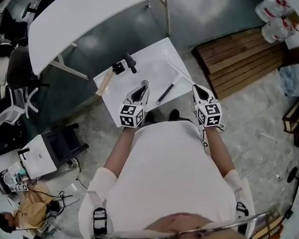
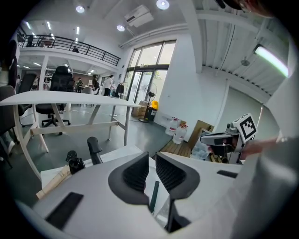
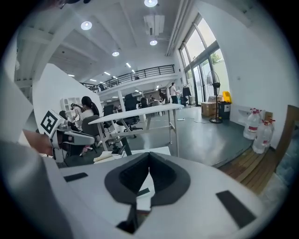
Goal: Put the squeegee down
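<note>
- Seen from above, a person in a white top stands at a small white bench [image 1: 143,60] with a hand-held gripper in each hand. Each one carries a cube of black-and-white square markers.
- The squeegee [image 1: 165,92] lies flat on the bench and neither tool is touching it. Its dark handle runs diagonally, and a thin pale blade crosses at the far end. It sits between the two tools, nearer the left one.
- The left hand-held gripper [image 1: 144,84] hangs over the near part of the bench, pointing forward and down. In its own view the ribbed dark pads stand a narrow gap apart with nothing between them. The squeegee's handle [image 2: 154,196] shows through that gap, down on the bench top.
- The right hand-held gripper [image 1: 196,88] is at the bench's right edge, apart from the squeegee. In its own view the pad tips [image 3: 148,156] meet and grip nothing.
- At the far left corner of the bench sits a black clamp-like tool [image 1: 125,64]. Just beside it, a wooden stick [image 1: 105,82] lies along the left edge.
- Beyond the bench stands a long white table [image 1: 85,15] on a grey floor.
- To the right is a low wooden platform [image 1: 243,59], with large water bottles [image 1: 271,17] past it.
- An office chair [image 1: 16,89] stands at the far left.
</note>
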`<state>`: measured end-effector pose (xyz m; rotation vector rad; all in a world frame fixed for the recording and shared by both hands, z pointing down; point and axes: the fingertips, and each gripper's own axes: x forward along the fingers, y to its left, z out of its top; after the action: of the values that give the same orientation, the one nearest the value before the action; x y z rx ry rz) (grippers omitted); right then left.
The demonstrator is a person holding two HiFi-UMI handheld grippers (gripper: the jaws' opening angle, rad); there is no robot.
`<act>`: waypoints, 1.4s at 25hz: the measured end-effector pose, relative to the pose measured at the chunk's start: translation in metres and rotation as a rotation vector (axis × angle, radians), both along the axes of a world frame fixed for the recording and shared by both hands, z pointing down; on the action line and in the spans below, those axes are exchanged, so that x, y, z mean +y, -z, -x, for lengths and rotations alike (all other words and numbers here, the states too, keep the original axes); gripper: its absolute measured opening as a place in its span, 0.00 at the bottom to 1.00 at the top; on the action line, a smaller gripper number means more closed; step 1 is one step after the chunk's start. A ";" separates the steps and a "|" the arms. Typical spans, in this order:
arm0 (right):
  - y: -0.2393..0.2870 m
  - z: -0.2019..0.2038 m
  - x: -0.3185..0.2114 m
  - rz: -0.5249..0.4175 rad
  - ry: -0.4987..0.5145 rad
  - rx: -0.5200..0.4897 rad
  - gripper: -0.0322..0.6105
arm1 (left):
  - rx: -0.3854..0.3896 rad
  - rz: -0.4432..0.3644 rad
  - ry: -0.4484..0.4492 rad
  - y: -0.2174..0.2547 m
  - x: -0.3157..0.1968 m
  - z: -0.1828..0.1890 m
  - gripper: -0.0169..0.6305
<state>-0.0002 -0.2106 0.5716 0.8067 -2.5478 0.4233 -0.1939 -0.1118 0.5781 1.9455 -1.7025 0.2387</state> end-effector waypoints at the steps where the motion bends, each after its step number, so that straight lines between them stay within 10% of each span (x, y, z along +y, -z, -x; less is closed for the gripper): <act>1: 0.002 0.001 0.000 -0.008 -0.003 0.000 0.06 | 0.003 -0.004 -0.002 0.002 0.001 0.003 0.10; 35: 0.029 0.016 0.008 -0.055 -0.037 -0.035 0.06 | 0.113 -0.037 -0.024 0.016 0.013 0.030 0.03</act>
<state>-0.0160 -0.2026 0.5431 0.8753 -2.5906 0.3832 -0.2236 -0.0984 0.5616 1.9686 -1.6223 0.1051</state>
